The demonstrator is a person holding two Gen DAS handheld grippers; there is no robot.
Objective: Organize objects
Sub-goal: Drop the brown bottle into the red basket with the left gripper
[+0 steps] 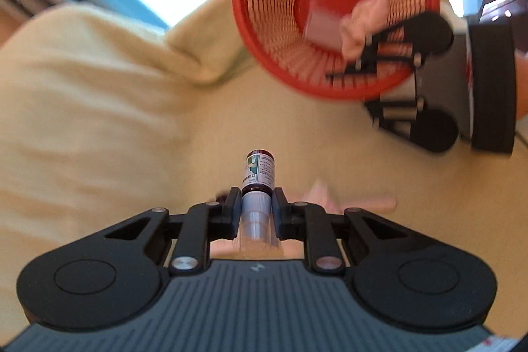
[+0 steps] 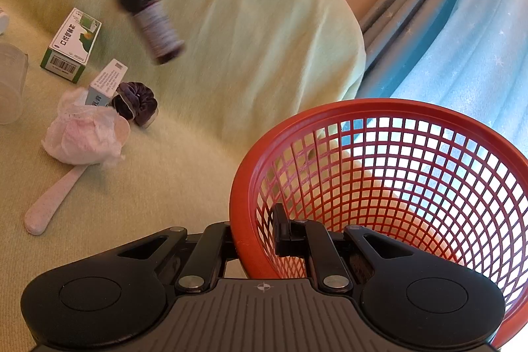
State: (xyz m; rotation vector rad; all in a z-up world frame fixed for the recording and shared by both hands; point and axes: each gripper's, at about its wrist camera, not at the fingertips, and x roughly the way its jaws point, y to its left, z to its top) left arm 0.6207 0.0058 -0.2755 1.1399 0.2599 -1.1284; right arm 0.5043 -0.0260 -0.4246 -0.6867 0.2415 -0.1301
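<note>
We hold a small dark bottle [image 1: 258, 169] in our left gripper [image 1: 255, 210], the two fingers clenched on its pale cap end so that the labelled body sticks out ahead of them, lifted clear of the yellow-green blanket [image 1: 99, 108]. Our right gripper [image 2: 255, 236] is clamped on the rim of the red basket [image 2: 389, 108], one finger outside the wall and one inside the mesh. From the left wrist we look into the basket's mouth, where a crumpled pink piece already lies against its wall beside the right gripper. On the blanket to the left in the right wrist view lie a green and white box [image 2: 72, 45], a smaller pale box [image 2: 107, 81] leaning against a dark purple scrunchie [image 2: 137, 103], a pink crumpled tissue [image 2: 84, 132] and a pale pink spoon [image 2: 54, 198] whose end lies under the tissue. A clear cup [image 2: 10, 84] stands at the left edge
</note>
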